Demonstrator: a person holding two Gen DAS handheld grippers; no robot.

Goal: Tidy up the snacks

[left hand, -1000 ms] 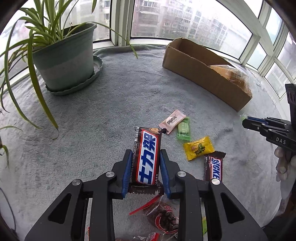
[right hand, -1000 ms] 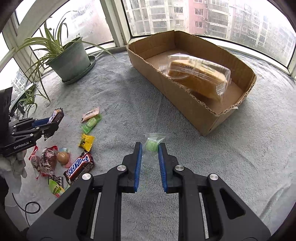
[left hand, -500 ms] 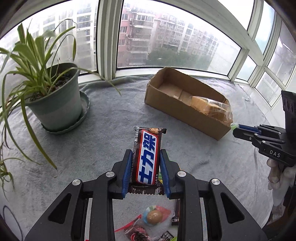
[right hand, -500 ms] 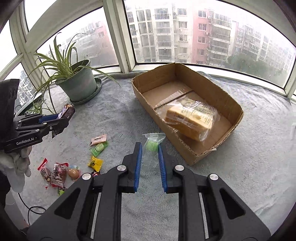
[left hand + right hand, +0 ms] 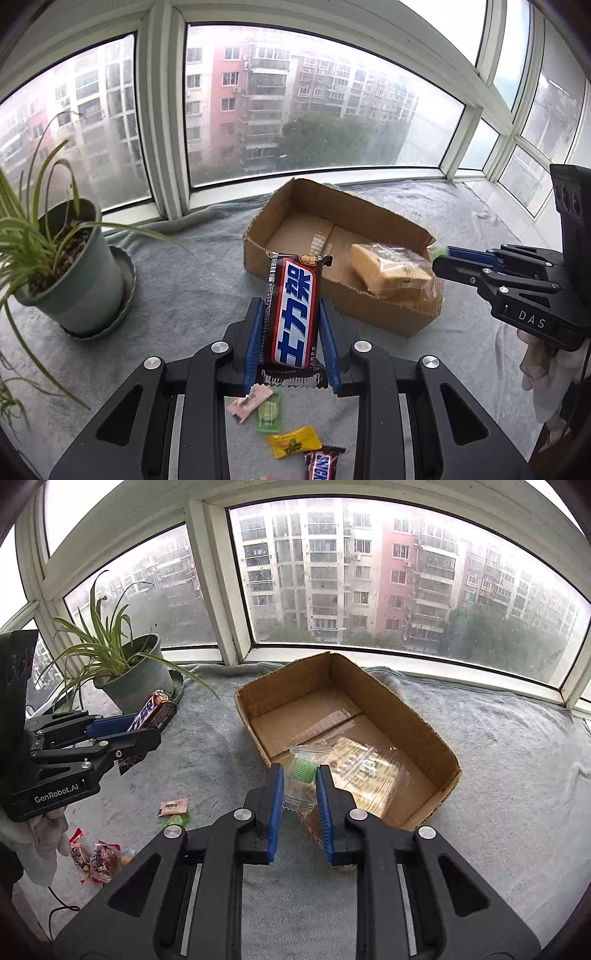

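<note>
High above the grey cloth point(image 5: 177, 295) on a window ledge, we clamp a chocolate bar point(image 5: 293, 314) upright in our left gripper point(image 5: 291, 338) and pinch a clear-wrapped green sweet point(image 5: 301, 784) in our right gripper point(image 5: 299, 805). The cardboard box point(image 5: 424, 738) lies just beyond, a wrapped cake point(image 5: 391, 271) at its right end. Loose sweets point(image 5: 291, 441) lie on the cloth near us; a potted plant point(image 5: 70, 273) stands far left.

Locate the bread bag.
Left wrist view: bread bag lies inside the box, at its right end, near the right gripper.
</note>
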